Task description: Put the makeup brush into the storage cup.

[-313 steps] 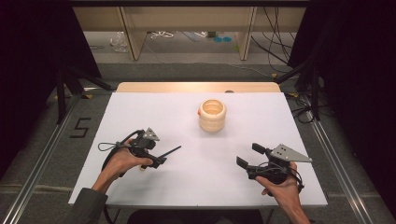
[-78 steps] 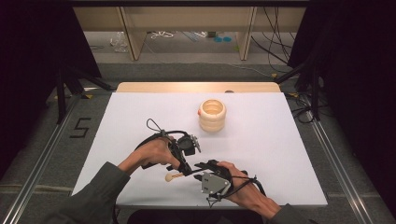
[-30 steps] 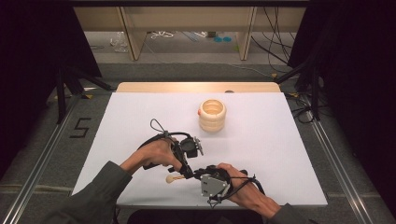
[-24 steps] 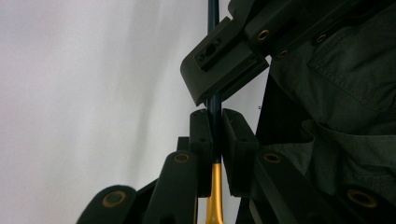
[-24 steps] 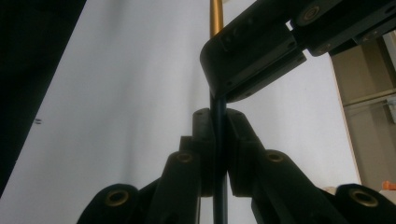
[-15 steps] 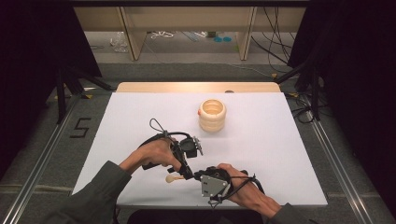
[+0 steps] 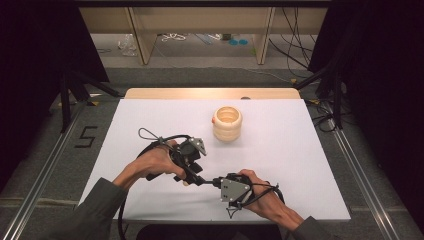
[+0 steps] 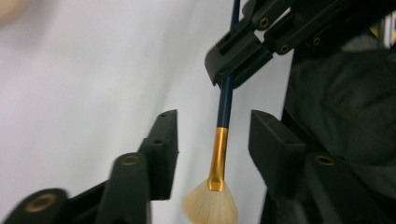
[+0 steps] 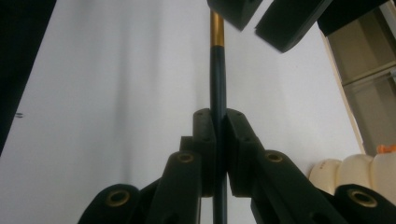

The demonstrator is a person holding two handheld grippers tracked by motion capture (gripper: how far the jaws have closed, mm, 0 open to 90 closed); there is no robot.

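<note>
Handover step: the right gripper (image 9: 219, 135) clamps the dark blue handle of a gold-ferruled fan brush (image 8: 218, 156). The left gripper (image 8: 212, 142), jaws just opened, flanks the ferrule untouching. Judged next: left withdraws toward the ribbed cream pot (image 7: 227, 122).

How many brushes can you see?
1. The dark-handled makeup brush with a gold ferrule and pale fan bristles is over the white table's near edge, clamped by the right gripper, with the left gripper's jaws open around it.
</note>
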